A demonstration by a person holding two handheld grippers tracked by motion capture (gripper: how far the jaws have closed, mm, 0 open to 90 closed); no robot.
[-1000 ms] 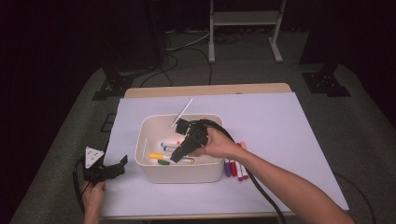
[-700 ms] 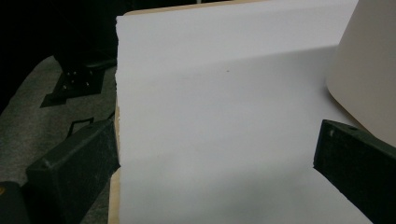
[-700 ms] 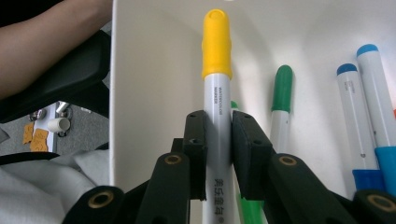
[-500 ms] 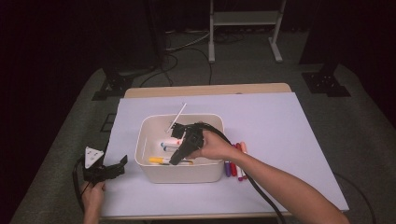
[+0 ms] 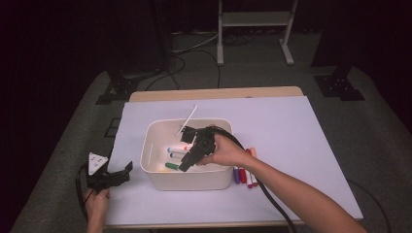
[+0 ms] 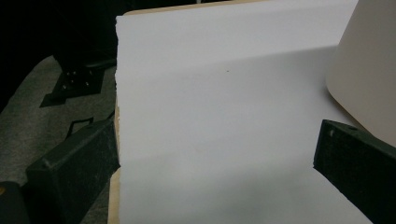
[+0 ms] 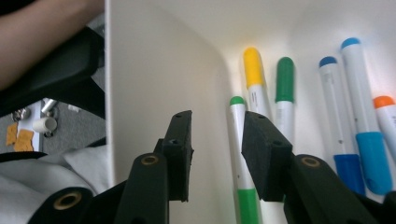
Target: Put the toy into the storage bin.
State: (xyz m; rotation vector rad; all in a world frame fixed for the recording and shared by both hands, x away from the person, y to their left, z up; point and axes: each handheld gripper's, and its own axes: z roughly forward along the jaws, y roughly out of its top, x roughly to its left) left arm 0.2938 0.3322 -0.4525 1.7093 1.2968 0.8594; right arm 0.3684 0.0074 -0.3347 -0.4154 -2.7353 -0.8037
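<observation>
Right gripper (image 7: 215,154) lowered, green marker (image 7: 240,154) lengthwise between jaws

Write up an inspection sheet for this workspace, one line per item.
Surface: table under a white sheet; wood edge shows at the far side.
Job's things: white bin holding markers with yellow, green, blue and orange caps; more markers lie on the sheet at its right.
Clutter: a white stick leans over the bin's far rim.
Grippers: right claw is inside the bin, jaws apart over the green marker, nothing gripped; left claw rests open near the table's left edge, empty.
Cables: one trails from each claw; more lie on the floor beyond.
Surroundings: grey floor, dark stands, a white frame behind.
</observation>
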